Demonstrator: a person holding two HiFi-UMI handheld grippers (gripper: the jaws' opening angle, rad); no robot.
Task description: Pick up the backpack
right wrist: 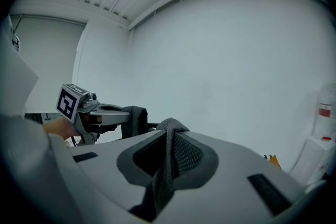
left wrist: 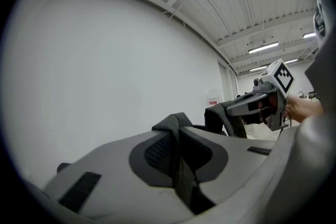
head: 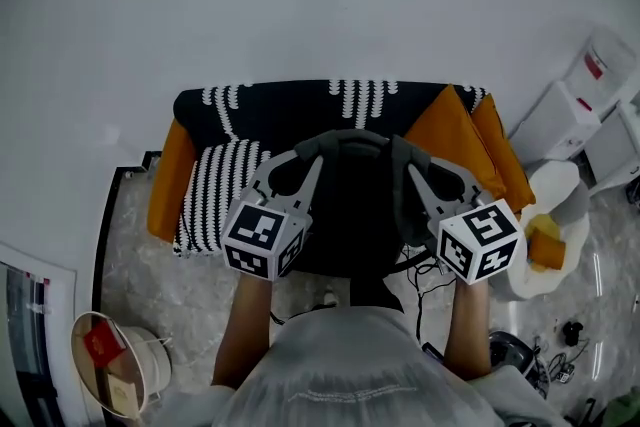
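In the head view, a black backpack (head: 352, 205) is seen hanging in front of the person, held up between the two claws. It is set against a sofa (head: 455, 130) with orange cushions, over which a black-and-white patterned throw (head: 225, 185) is draped. The left claw (head: 312, 158) is clenched on the left strap (head: 308, 146) near the top of the pack. The right claw (head: 408, 170) is clenched on the right strap (head: 399, 160). Whether the bottom of the pack rests on anything cannot be told, as it is hidden by the person's body. A pale bucket (head: 120, 360) is seen on the marbled floor (head: 150, 255) at the lower left, well apart from the pack.

In the left gripper view, the jaws of the left claw (left wrist: 177, 136) are seen pressed together on a grey mesh strap (left wrist: 173, 122), which is folded upward between them. Beyond it, the right claw (left wrist: 227, 109) is seen with its marker cube uppermost, and the other strap (left wrist: 220, 120) is pinched at its tips. A plain white wall (left wrist: 105, 71) fills the background.

In the right gripper view, the right claw (right wrist: 169, 139) is likewise seen closed on its strap (right wrist: 170, 126), the mesh being bunched between the jaws. To the left, the left claw (right wrist: 123, 113) is shown level with it, and a dark strap (right wrist: 135, 122) is gripped at its end.
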